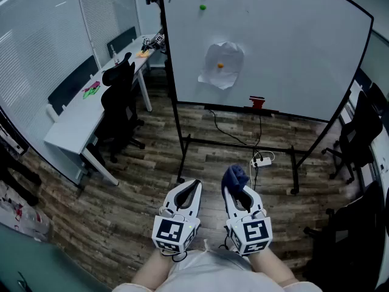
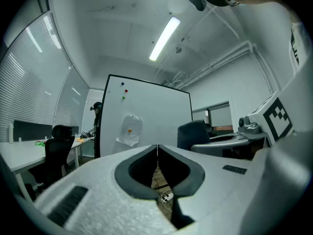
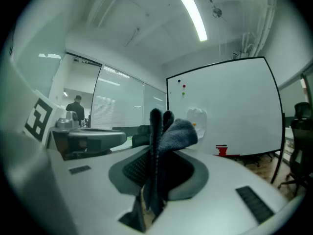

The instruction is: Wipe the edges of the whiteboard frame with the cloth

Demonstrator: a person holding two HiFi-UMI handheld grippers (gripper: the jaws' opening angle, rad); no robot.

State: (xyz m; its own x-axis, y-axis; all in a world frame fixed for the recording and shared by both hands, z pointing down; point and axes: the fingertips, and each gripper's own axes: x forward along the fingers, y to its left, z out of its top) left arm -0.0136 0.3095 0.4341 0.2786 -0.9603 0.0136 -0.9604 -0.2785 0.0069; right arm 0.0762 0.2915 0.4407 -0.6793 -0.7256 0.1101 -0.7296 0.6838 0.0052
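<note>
Head view, read with both gripper views: you stand well back from the whiteboard (image 1: 292, 47), which fills the upper right of the frame on its stand, and neither gripper is near it. Your right gripper (image 1: 238, 192), at lower centre, has its jaws clamped on the cloth (image 1: 236, 176), a dark blue fold standing up above the jaw tips. The right gripper view confirms the cloth (image 3: 177, 132) pinched between the jaws, with a loose lobe leaning to the right. Your left gripper (image 1: 192, 186), just beside it, has its jaws closed together on nothing; the left gripper view shows them meeting in a line. No part of the black frame (image 1: 169, 53) looks to have been reached yet, so the step in hand is judged to be the approach. Walk in until the left upright of the frame is within easy reach. Lay the free lobe of the cloth, not the jaw tips, over the edge and draw along it in one unbroken pass before turning the corner. On the lower rail, at the centre of the frame, mind the red object (image 1: 257, 102) resting there: lift over it, or work up to it from each side. Watch the power strip (image 1: 262, 161) and its cable on the floor beneath the stand as you step in.
</note>
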